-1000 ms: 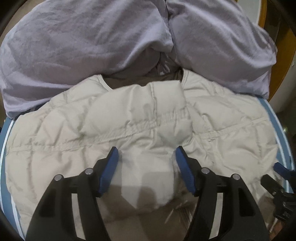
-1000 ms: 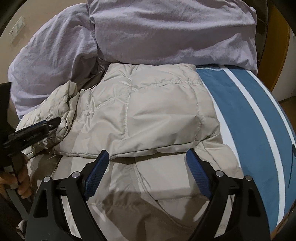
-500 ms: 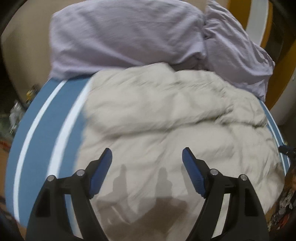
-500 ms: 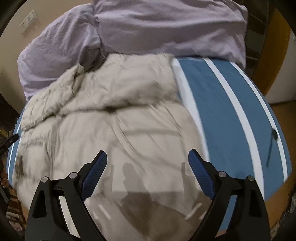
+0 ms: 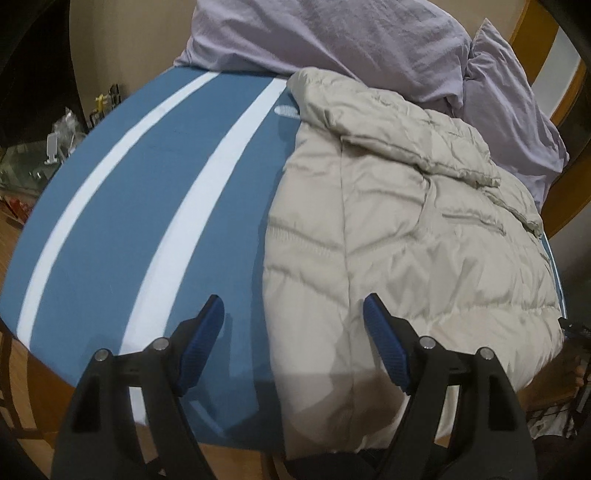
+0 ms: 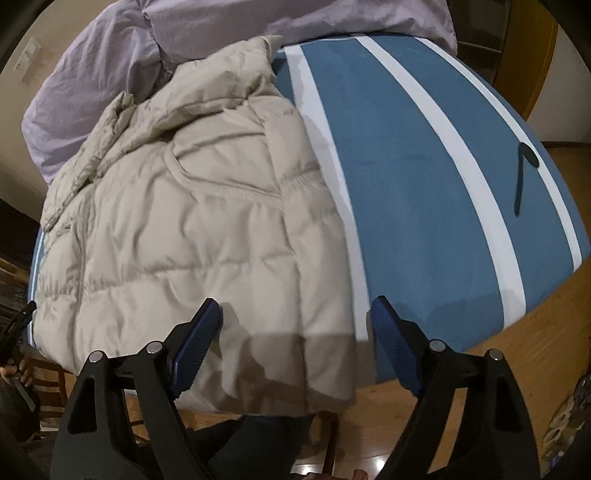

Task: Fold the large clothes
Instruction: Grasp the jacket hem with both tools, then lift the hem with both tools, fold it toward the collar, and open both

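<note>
A beige quilted puffer jacket (image 5: 406, 240) lies on a blue cloth with white stripes (image 5: 147, 203). Its upper part is folded over its body and its hem hangs over the near edge. It also shows in the right wrist view (image 6: 192, 229). My left gripper (image 5: 293, 339) is open and empty, above the jacket's left side near the near edge. My right gripper (image 6: 295, 339) is open and empty, above the jacket's right side near the near edge.
A heap of lilac bedding (image 5: 351, 33) lies behind the jacket, also in the right wrist view (image 6: 110, 66). A thin dark object (image 6: 522, 173) lies on the striped cloth (image 6: 424, 166) at the right. Wooden floor (image 6: 535, 350) lies below the table edge.
Both grippers have pulled back from the jacket toward the near edge and apart, left one leftward, right one rightward. Both stay open and empty.
</note>
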`<action>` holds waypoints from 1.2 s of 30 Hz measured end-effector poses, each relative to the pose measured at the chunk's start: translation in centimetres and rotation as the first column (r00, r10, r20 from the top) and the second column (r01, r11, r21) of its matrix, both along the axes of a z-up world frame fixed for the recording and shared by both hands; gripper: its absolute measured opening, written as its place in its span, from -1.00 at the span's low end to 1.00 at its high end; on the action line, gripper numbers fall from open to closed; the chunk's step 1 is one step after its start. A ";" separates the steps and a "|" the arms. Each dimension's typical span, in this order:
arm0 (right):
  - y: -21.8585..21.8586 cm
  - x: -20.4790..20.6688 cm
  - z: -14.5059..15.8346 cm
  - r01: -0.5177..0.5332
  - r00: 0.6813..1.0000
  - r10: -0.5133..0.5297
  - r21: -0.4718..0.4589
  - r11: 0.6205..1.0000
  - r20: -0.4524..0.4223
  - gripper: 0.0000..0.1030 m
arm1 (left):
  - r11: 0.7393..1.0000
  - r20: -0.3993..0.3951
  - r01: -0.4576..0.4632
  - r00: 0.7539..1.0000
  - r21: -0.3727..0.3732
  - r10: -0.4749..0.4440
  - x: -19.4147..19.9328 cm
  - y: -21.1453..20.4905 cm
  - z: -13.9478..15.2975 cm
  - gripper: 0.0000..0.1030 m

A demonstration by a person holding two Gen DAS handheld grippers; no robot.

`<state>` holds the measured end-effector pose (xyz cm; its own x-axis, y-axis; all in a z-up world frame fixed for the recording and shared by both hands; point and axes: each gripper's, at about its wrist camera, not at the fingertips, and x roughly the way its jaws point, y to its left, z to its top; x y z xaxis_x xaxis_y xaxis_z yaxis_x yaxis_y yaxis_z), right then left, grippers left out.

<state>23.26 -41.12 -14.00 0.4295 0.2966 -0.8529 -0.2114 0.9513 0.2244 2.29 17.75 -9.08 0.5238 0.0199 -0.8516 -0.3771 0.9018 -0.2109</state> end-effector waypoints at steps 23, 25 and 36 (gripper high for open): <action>-0.7 -1.4 -1.2 -0.015 1.000 0.018 0.161 0.987 -0.018 -0.75 | 0.983 0.057 0.007 0.998 -0.184 0.003 -2.0 -3.3 -1.0 -0.39; -0.3 -1.5 -0.6 -0.016 1.000 0.016 0.151 0.988 0.001 -0.79 | 0.986 0.070 0.012 0.998 -0.168 0.000 -2.0 -3.6 -0.4 -0.60; 0.6 0.4 5.4 -0.016 0.987 -0.016 0.194 0.981 0.163 -0.82 | 0.997 0.206 0.021 0.978 -0.077 -0.005 0.2 -3.3 6.3 -0.76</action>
